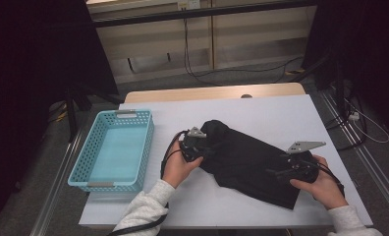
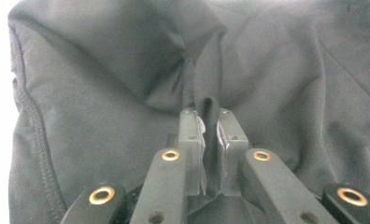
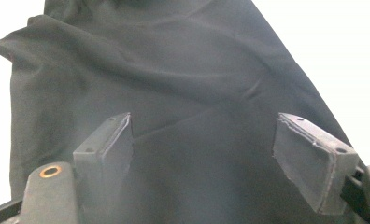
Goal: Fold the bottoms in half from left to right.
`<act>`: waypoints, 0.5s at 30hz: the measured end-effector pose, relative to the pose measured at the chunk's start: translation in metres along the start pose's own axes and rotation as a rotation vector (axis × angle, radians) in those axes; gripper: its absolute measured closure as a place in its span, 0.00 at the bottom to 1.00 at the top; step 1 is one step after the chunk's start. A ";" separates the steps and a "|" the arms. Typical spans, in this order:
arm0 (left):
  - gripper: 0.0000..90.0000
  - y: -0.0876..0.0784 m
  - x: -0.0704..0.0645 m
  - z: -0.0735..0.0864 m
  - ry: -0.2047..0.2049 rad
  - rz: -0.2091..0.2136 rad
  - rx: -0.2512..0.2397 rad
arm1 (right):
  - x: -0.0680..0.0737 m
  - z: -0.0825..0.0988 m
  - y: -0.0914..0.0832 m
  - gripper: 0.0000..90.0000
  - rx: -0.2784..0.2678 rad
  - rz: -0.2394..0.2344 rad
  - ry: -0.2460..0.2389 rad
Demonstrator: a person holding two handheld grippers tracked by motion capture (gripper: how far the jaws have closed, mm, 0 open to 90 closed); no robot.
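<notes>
Crumpled black fabric garment point(image 1: 249, 160) on white table top point(image 1: 261, 110), right of light-blue perforated plastic basket point(image 1: 115, 147); left gripper point(image 2: 211, 140) clenched on a pinched fold at its left end, right gripper point(image 3: 211, 154) spread wide above its right end, grasping nothing.

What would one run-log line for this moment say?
left gripper: shut on fold of black garment | right gripper: open over garment | basket: left of garment | table: garment lies on it
</notes>
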State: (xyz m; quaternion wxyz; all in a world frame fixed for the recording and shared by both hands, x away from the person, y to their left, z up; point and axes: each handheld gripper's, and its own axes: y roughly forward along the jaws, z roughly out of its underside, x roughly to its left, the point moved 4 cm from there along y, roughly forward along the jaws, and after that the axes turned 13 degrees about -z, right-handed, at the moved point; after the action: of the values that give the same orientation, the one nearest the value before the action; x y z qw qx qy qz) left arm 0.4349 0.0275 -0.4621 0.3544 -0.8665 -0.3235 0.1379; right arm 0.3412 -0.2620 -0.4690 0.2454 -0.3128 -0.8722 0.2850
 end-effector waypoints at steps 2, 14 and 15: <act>0.92 0.000 0.000 0.001 -0.006 0.001 -0.004 | 0.000 -0.001 0.001 0.23 0.001 -0.001 0.000; 0.91 -0.006 -0.004 -0.005 0.001 -0.001 -0.048 | 0.001 -0.005 0.005 0.23 0.002 -0.005 -0.012; 0.91 -0.008 -0.005 -0.006 0.003 0.002 -0.050 | 0.001 -0.005 0.005 0.23 0.000 -0.004 -0.011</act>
State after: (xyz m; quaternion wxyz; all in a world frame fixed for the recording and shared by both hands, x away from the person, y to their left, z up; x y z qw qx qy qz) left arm 0.4306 0.0257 -0.4518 0.3330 -0.8756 -0.3254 0.1288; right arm 0.3458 -0.2558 -0.4685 0.2410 -0.3094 -0.8741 0.2864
